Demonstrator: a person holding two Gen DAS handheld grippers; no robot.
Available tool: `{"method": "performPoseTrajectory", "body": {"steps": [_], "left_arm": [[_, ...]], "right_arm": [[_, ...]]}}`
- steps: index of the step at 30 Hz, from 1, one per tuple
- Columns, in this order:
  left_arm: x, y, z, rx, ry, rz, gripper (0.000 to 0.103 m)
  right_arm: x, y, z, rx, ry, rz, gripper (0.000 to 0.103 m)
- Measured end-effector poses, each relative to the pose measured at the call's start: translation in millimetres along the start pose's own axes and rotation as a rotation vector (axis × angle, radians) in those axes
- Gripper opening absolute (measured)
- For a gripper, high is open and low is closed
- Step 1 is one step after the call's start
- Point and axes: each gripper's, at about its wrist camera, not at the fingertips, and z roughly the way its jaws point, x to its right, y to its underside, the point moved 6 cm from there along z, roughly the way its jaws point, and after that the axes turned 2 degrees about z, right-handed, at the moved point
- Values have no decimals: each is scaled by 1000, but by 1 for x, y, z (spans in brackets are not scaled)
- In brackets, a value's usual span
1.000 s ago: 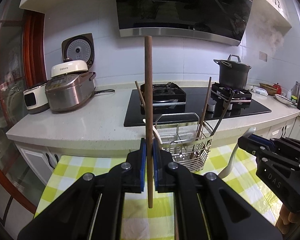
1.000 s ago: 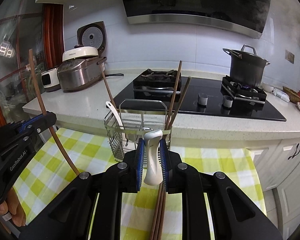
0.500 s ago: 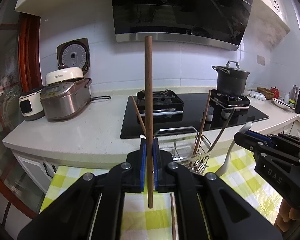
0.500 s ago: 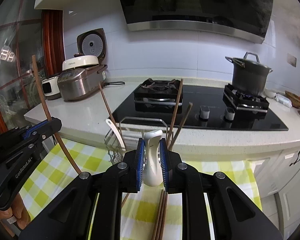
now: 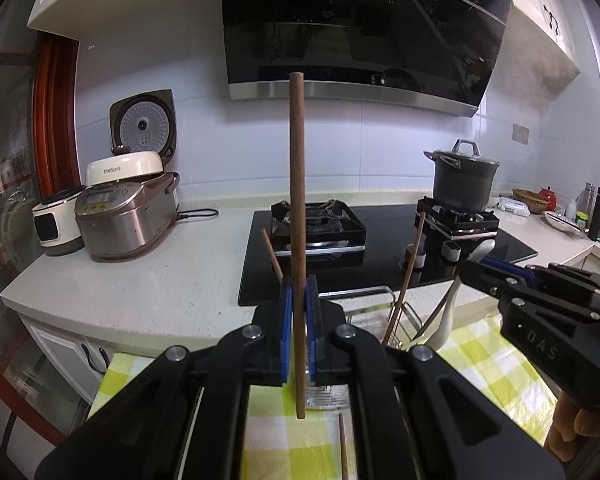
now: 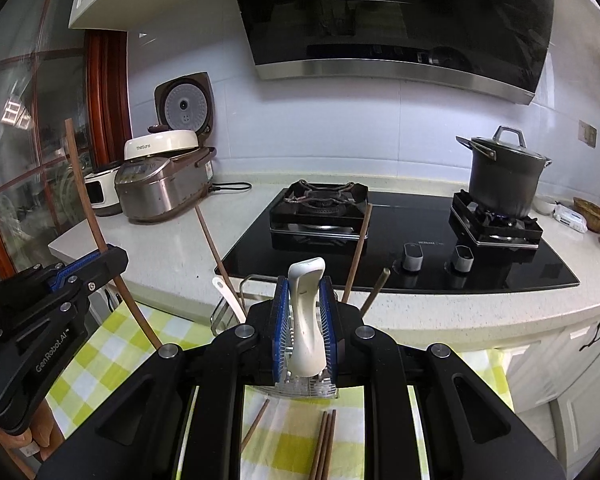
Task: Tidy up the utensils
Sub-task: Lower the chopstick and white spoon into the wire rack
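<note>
My left gripper (image 5: 299,332) is shut on a long brown chopstick (image 5: 297,208) and holds it upright above the wire utensil basket (image 5: 374,294). It also shows in the right wrist view (image 6: 92,258) at the left, with the chopstick (image 6: 85,196). My right gripper (image 6: 303,326) is shut on a white spoon (image 6: 306,312), handle up, over the basket (image 6: 230,312). In the left wrist view the right gripper (image 5: 496,268) and spoon (image 5: 452,300) are at the right. The basket holds several chopsticks (image 6: 358,252) and another white spoon (image 6: 228,296). Loose chopsticks (image 6: 324,440) lie on the checked cloth.
A yellow-checked cloth (image 6: 108,344) covers the table. Behind it stand a white counter (image 5: 172,272), a black gas hob (image 6: 420,240), a dark pot (image 6: 500,176) and rice cookers (image 5: 128,208). A range hood (image 5: 360,28) hangs above.
Both grippers have moved forward and up toward the basket, with the chopstick and the spoon still held. The basket now sits lower and partly hidden behind the fingers.
</note>
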Motion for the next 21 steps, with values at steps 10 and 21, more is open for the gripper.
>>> {"method": "performPoseTrajectory", "body": {"steps": [10, 21], "left_arm": [[-3, -37, 7, 71, 50, -40, 6], [7, -44, 49, 110, 127, -112, 6]], "right_arm": [[9, -27, 14, 23, -16, 25, 17], [9, -26, 57, -18, -5, 41, 17]]}}
